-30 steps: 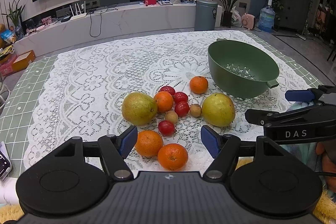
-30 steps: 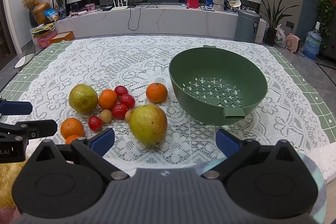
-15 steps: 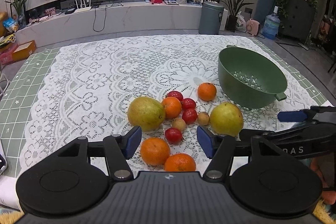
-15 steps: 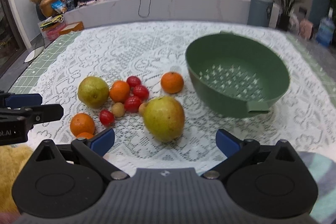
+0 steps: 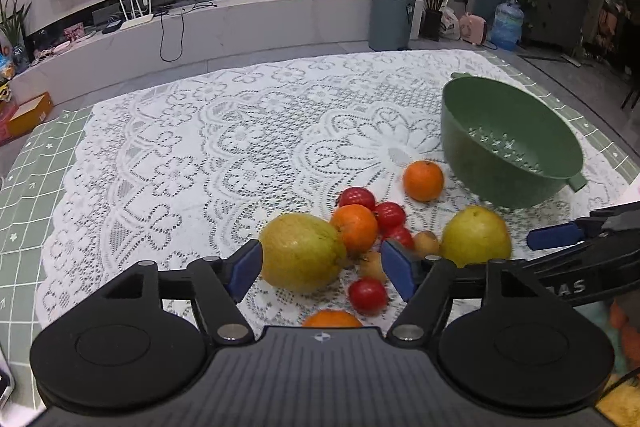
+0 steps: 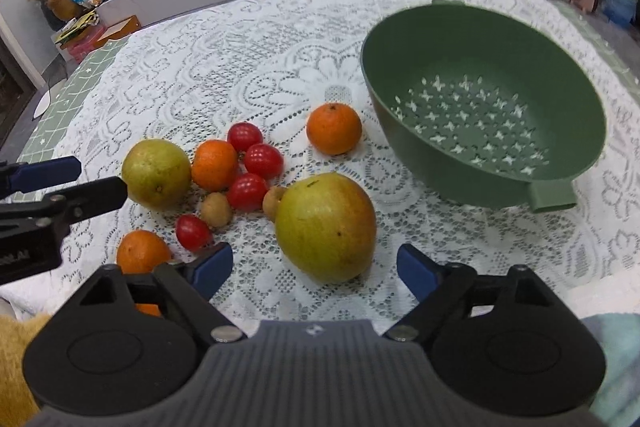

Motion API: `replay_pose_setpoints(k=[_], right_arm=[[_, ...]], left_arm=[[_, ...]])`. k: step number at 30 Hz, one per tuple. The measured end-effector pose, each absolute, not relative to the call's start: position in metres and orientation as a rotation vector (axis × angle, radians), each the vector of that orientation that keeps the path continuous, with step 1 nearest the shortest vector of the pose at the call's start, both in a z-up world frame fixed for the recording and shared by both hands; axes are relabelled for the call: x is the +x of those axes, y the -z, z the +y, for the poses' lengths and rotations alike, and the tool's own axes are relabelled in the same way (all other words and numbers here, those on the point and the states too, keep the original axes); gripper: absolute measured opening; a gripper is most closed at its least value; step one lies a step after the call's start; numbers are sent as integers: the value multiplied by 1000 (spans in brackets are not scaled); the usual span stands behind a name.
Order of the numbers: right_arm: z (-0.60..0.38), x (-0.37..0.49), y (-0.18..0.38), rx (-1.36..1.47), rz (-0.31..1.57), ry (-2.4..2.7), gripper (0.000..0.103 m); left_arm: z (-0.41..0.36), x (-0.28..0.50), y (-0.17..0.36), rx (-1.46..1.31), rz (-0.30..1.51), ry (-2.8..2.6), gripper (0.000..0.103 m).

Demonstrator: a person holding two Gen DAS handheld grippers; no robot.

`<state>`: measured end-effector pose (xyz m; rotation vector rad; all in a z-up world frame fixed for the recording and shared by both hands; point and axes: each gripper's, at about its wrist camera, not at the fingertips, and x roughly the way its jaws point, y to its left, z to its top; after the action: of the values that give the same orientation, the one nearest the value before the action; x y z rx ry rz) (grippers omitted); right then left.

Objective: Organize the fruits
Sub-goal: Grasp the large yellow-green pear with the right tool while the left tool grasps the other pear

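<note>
Left wrist view: the left gripper (image 5: 322, 269) is spread wide and holds nothing. Its blue fingertips flank the nearer side of a yellow-green pear (image 5: 302, 253), which lies on the lace-covered tabletop (image 5: 224, 155). An orange (image 5: 355, 227) touches the pear. Cherry tomatoes (image 5: 389, 215) cluster just beside the orange. A second pear (image 5: 476, 237) lies nearer the right edge. The green colander (image 5: 508, 147) stands at the right edge, apart from a lone orange (image 5: 423, 181).

Right wrist view: the right gripper (image 6: 314, 269) is spread wide and empty. The second pear (image 6: 326, 227) lies between its fingertips and just ahead. The colander (image 6: 484, 103) is empty. The left gripper (image 6: 60, 183) enters from the left, beside the first pear (image 6: 156, 174).
</note>
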<state>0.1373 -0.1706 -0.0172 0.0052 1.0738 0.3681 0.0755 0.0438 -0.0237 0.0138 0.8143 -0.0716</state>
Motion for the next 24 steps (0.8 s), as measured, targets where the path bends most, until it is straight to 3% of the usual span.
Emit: replay_pose_setpoints(k=[15, 24], right_arm=[[-160, 158, 35, 60, 1131, -343, 80], [-160, 166, 45, 81, 1169, -300, 67]], left_arm=[[67, 97, 57, -117, 832, 95, 84], [73, 104, 65, -143, 818, 65, 86]])
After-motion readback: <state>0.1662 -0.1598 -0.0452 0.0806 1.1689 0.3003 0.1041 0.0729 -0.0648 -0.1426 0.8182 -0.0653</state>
